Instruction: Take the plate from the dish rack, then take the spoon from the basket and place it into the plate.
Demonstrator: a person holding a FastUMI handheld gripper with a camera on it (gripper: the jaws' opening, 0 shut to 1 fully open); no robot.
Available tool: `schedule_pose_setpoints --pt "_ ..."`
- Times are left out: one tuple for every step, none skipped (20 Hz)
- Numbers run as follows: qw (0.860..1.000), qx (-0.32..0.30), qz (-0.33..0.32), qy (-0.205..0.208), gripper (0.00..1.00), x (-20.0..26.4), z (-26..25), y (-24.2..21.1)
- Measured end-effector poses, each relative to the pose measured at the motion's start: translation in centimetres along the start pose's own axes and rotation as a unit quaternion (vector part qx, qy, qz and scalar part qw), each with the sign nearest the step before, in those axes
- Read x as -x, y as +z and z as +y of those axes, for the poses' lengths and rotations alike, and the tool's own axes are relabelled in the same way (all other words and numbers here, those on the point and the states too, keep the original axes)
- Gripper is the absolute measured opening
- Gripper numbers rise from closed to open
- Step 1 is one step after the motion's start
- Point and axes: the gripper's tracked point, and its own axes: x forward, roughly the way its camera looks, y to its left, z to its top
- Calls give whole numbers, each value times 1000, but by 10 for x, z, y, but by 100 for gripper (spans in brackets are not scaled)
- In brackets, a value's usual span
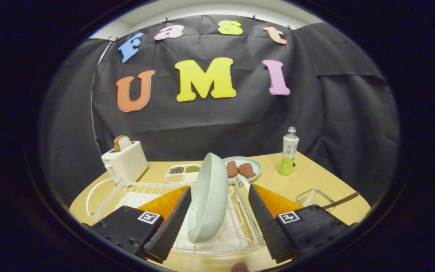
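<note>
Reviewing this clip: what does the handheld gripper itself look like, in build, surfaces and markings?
The gripper has two wedge-shaped fingers with ribbed, textured inner faces. Each is mounted on a black block body carrying a square black-and-white fiducial marker, with translucent orange panels behind the fingers. No cables are visible.

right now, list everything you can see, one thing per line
plate: 1, pale green, standing on edge in the dish rack, between the fingers
dish rack: 1, white, on the table just ahead of the fingers
basket: 1, wire, right of the rack
spoon: 1, dark handle, sticking out of the basket
toaster: 1, white, bread in slot, beyond the rack
compartment tray: 1, white, holds grains
second plate: 1, pale green, holds two brown pieces
bottle: 1, green-labelled, upright
table: 1, light wood
hand-held gripper: 1, open, fingers either side of the plate, right finger apart
</note>
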Motion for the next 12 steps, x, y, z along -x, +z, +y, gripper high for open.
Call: schedule_pose_setpoints --pt "1000 -12 8 0 90 -3 0 -1" --pt "1000 -24 12 1 82 -5 1 -2" --pt "999 -30 14 2 74 -7 2 -1" --pt "999 -35 13 0 67 -6 3 -1" --pt "999 -39 10 -2 55 -4 4 0" --pt "999 -43 9 -11 49 -4 3 -1" --pt "999 -46 7 -18 37 1 3 3" --pt "999 -48 3 -24 35 1 4 4" --pt "998 -49 -2 -35 33 4 3 7" --pt "998 -47 -7 -41 32 7 4 10" --pt "998 -43 -11 -47 29 8 6 14" --pt "998 -36 -12 -54 29 9 7 16"
